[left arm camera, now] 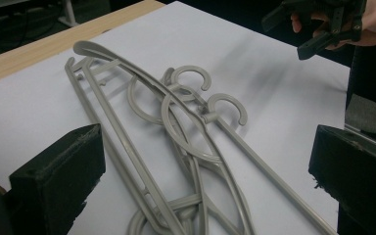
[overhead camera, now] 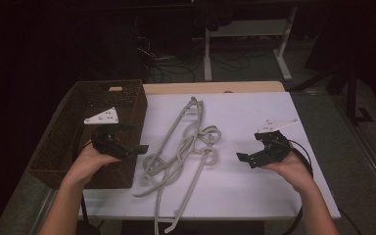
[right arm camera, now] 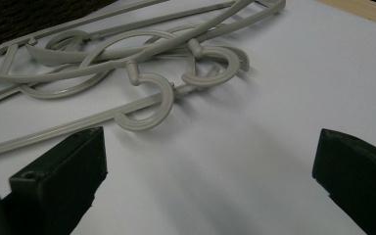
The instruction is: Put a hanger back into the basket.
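Observation:
Several grey plastic hangers [overhead camera: 183, 147] lie tangled in a heap on the white tabletop [overhead camera: 254, 186], hooks curled near the middle [left arm camera: 186, 112] [right arm camera: 152, 93]. My left gripper [overhead camera: 127, 147] hovers at the heap's left side, next to the basket, jaws wide apart with nothing between them [left arm camera: 200, 176]. My right gripper [overhead camera: 249, 157] is held to the right of the heap, a short way off, also open and empty [right arm camera: 210, 181]. In the left gripper view the right gripper [left arm camera: 323, 29] appears in a hand beyond the hangers.
A dark woven basket [overhead camera: 63, 142] stands at the table's left edge, right beside my left hand. A strip of bare wood [overhead camera: 215, 87] runs along the table's far edge. Table legs and cables sit on the dark floor behind.

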Demonstrator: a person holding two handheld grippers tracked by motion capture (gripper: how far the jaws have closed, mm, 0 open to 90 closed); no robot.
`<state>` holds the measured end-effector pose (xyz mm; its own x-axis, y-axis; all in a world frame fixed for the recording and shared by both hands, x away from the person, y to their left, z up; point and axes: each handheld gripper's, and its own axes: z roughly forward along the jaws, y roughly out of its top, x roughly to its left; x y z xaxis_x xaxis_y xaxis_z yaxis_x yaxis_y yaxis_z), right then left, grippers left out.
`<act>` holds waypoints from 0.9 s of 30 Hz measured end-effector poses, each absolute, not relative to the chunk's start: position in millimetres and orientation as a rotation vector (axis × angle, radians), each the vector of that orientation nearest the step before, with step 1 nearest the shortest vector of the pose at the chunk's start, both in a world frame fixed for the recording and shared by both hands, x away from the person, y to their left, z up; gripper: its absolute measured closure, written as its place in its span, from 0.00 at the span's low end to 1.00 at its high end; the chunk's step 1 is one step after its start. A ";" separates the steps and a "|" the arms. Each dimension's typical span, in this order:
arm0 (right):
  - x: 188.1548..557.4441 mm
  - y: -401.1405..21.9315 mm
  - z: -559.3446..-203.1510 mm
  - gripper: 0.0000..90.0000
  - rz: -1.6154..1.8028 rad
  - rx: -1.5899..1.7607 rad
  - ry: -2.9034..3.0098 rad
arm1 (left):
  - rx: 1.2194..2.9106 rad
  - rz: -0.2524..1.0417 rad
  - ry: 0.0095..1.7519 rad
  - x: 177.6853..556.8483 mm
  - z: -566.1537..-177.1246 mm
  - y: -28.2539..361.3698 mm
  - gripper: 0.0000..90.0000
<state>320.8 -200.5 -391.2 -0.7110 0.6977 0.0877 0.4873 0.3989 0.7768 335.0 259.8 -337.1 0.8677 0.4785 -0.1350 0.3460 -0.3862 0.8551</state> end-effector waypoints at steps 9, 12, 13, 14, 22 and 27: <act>320.2 -200.9 -391.8 0.00 1.200 1.051 2.408 | 2.007 0.147 0.585 339.4 -332.3 245.2 0.00; 320.3 -200.7 -391.7 0.00 1.203 1.050 2.407 | 2.005 0.137 0.573 341.2 -330.8 238.5 0.00; 320.2 -200.4 -391.8 0.00 1.203 1.050 2.410 | 2.006 0.135 0.567 341.7 -330.7 236.0 0.00; 320.2 -200.3 -391.9 0.00 1.200 1.049 2.412 | 2.009 0.132 0.563 342.4 -330.5 233.6 0.00; 321.0 -202.5 -391.6 0.00 1.211 1.055 2.405 | 2.007 0.113 0.533 349.4 -327.0 210.2 0.00; 321.4 -203.7 -391.6 0.00 1.218 1.061 2.402 | 2.008 0.107 0.519 353.7 -325.9 196.1 0.00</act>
<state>321.4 -203.7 -391.6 -0.7051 0.7019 0.1007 0.4959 0.3865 0.7776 353.7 196.1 -325.9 0.9034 0.4037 -0.1446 0.3137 -0.3923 0.8647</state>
